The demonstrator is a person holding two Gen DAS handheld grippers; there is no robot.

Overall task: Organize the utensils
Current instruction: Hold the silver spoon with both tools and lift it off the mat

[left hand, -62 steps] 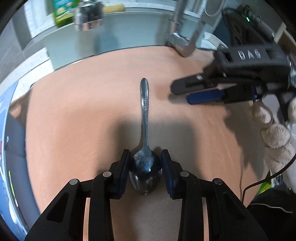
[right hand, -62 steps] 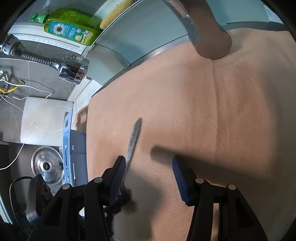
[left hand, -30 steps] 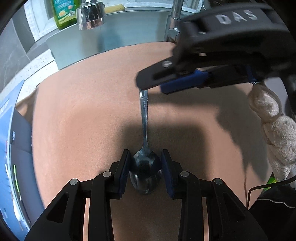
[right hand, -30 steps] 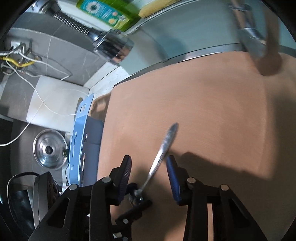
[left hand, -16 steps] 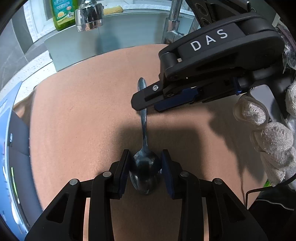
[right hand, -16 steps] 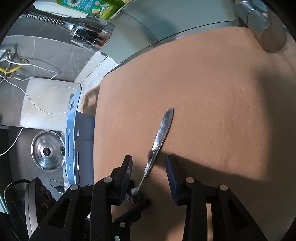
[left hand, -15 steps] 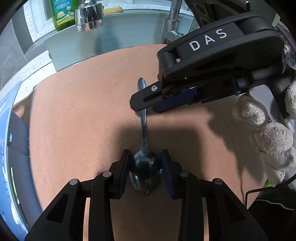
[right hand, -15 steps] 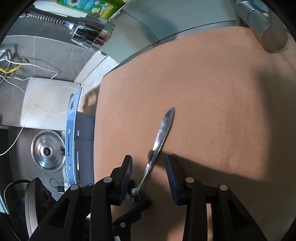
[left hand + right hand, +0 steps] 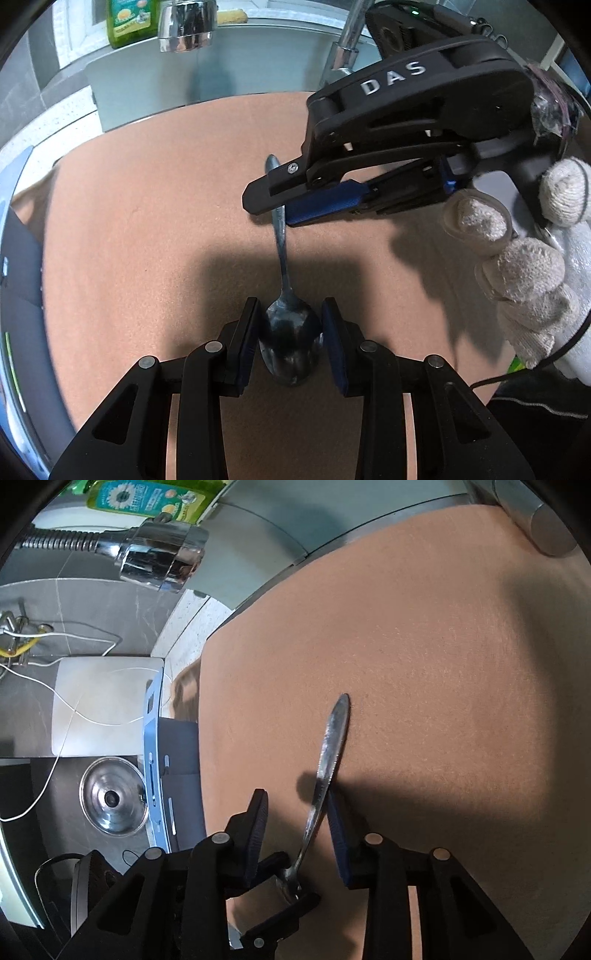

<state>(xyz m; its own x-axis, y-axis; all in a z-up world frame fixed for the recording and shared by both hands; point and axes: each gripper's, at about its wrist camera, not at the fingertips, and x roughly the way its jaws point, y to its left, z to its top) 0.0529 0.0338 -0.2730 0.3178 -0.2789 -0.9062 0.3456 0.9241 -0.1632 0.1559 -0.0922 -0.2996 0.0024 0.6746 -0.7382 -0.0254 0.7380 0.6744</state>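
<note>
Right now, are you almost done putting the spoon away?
Not nearly. Nothing looks put away yet. In hand: the left gripper holds the spoon by its bowl, and the right gripper has its jaws open around the handle, one pad touching it. Still left: closing on the handle and carrying the spoon to its place, which isn't in view.

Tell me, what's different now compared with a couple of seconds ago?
The right gripper has swung in from the side and brought its open fingers around the spoon handle, one pad now against it, not yet clamped. The left gripper has stayed shut on the spoon's bowl, and the spoon has not shifted on the tan mat.
</note>
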